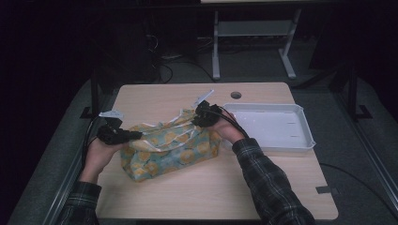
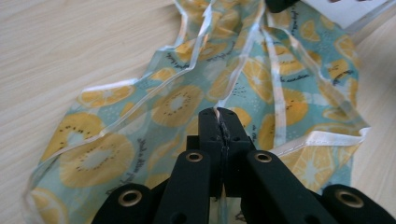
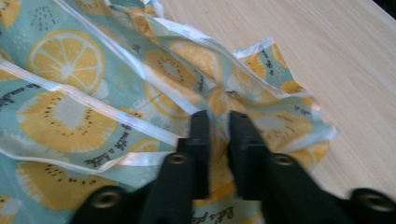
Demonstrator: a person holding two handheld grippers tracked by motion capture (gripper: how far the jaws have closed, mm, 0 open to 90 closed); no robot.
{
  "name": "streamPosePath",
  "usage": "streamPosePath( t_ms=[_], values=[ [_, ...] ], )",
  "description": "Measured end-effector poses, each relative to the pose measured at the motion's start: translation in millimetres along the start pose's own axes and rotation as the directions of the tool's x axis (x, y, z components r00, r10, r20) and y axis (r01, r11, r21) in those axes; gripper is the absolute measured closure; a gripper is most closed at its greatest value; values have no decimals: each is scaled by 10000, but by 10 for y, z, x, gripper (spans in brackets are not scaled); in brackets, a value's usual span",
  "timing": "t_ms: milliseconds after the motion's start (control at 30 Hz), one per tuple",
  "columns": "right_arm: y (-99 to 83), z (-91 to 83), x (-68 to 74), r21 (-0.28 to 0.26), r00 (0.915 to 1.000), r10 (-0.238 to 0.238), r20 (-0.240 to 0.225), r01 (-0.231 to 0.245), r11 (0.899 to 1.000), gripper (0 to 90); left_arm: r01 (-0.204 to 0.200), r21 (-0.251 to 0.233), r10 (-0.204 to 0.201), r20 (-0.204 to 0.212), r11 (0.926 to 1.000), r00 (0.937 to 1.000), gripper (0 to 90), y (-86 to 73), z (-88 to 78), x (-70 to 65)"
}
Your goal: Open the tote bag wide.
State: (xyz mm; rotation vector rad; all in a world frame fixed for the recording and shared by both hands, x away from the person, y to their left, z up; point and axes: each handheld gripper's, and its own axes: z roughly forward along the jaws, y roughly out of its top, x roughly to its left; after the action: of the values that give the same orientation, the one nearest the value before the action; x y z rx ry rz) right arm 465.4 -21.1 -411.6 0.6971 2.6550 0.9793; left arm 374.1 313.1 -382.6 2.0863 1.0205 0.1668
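The left gripper (image 2: 220, 122) has its fingers pressed together on a translucent white edge strip of the fruit-print cloth (image 2: 177, 102), the strip running up out of the pinch and away across the fabric. The right gripper (image 3: 218, 122) has its fingers a little apart with a fold of the same cloth between them; whether they are truly clamping it cannot be told from that view, though the fabric sits right in the gap.

Seen from the high view, the left gripper (image 1: 133, 135) is at the cloth's left end and the right gripper (image 1: 199, 119) at its upper right corner, each hand behind its tool. The cloth (image 1: 169, 152) lies bunched and rumpled in the middle of the worktop (image 1: 197, 192), its pale trim looping over the top in several ridges rather than lying flat. Its print shows orange and kiwi slices on a teal ground.

Just to the right of the cloth, close to the right hand, a white tray (image 1: 300, 140) stands on the worktop.

As a judgement, the work is at an early stage: both ends are taken hold of, but the cloth is neither spread out nor folded neatly. Pulling it flat, or gathering it properly, appears to be left to do.
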Motion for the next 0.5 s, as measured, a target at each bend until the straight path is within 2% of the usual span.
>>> streamPosePath(
  t_ms=[67,200,367,433,500],
  values=[
    [1,-8,-12,-54,10000,-5,-78,5,10000,885,-7,-54,7,33,10000,10000,893,3,-5,-10],
    [8,-69,-11,-220,9999,-61,-157,58,9997,894,42,-164,-40,131,9999,9999,893,1,-43,-22],
    [4,-243,-13,-579,9993,-273,-254,258,9980,894,47,-356,-32,411,9994,9991,893,-12,-136,-89],
    [-9,-318,10,-650,9991,-286,-309,265,9975,894,125,-472,-99,544,9988,9985,893,-31,-165,-133],
    [-38,-396,45,-802,9989,-339,-320,313,9963,895,29,-440,-2,630,9990,9980,893,-54,-201,-176]
  ],
)
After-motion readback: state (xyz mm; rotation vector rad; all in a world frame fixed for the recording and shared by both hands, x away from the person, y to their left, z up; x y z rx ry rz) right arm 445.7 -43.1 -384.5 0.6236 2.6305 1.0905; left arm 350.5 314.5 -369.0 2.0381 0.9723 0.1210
